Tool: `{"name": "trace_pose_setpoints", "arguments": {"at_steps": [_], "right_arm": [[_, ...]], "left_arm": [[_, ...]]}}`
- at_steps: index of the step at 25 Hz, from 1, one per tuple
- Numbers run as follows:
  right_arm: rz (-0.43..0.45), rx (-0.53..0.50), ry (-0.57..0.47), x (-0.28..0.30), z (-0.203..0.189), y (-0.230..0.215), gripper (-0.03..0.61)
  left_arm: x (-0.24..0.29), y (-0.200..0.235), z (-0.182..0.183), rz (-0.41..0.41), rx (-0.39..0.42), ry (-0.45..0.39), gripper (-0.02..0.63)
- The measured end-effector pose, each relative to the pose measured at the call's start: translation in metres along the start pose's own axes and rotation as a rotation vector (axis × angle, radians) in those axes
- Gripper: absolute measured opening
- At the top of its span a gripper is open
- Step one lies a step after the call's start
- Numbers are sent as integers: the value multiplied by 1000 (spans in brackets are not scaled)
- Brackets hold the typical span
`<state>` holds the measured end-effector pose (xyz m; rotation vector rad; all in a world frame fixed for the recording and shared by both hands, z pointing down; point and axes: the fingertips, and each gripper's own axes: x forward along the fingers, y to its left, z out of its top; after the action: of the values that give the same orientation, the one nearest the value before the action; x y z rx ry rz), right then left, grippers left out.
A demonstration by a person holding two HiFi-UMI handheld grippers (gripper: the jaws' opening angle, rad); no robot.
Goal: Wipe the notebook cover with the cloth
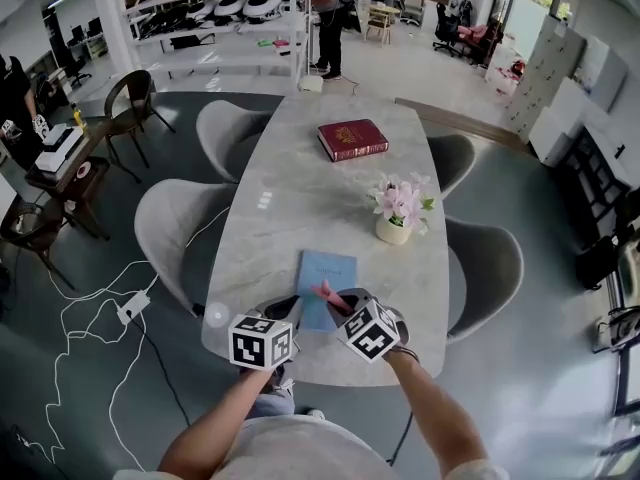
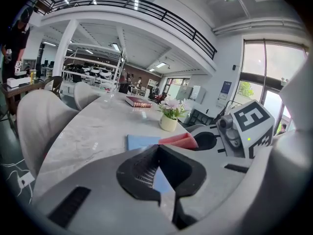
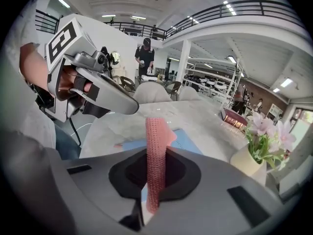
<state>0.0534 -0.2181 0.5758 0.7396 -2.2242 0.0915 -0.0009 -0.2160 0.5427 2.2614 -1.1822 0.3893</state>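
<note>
head view: a light blue thin notebook (image 1: 325, 280) is lying flat on the pale marble oval table (image 1: 290, 188), close to its near edge. the left gripper (image 1: 288, 308) is resting at the notebook's near left corner. the right gripper (image 1: 347, 301) is reaching in over the notebook's near right corner, pinching a red knitted cloth (image 1: 329, 294) that is lying on the cover there. a white pot of pink flowers (image 1: 395, 230) is standing just beyond the notebook's far right corner, and a dark red hardback book (image 1: 352, 139) is lying well beyond its far edge.

left gripper view: the left gripper (image 2: 157, 148) is showing its jaws meeting at the tips with nothing clearly between them, the notebook (image 2: 142, 142) lying just past them. the cloth (image 2: 178, 140) is sitting on the notebook's right part, with the right gripper (image 2: 196, 141) touching it.

right gripper view: the right gripper (image 3: 157, 153) is clamping the cloth (image 3: 155, 146), which is standing up between its jaws. the notebook (image 3: 188, 140) is lying underneath, and the left gripper (image 3: 131, 106) is hovering at the notebook's left side.
</note>
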Motion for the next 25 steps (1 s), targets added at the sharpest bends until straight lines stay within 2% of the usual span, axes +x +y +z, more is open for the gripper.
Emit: {"name": "trace_pose_setpoints", "arguments": {"at_steps": [8, 19, 25], "right_arm": [[-62, -11, 39, 17, 7, -49, 15], [-157, -12, 149, 52, -17, -105, 15], [-170, 2, 191, 70, -35, -119, 15]], "left_arm": [[23, 16, 19, -37, 14, 17, 8], [49, 34, 26, -89, 23, 60, 8], [62, 40, 23, -104, 17, 90, 8]]}}
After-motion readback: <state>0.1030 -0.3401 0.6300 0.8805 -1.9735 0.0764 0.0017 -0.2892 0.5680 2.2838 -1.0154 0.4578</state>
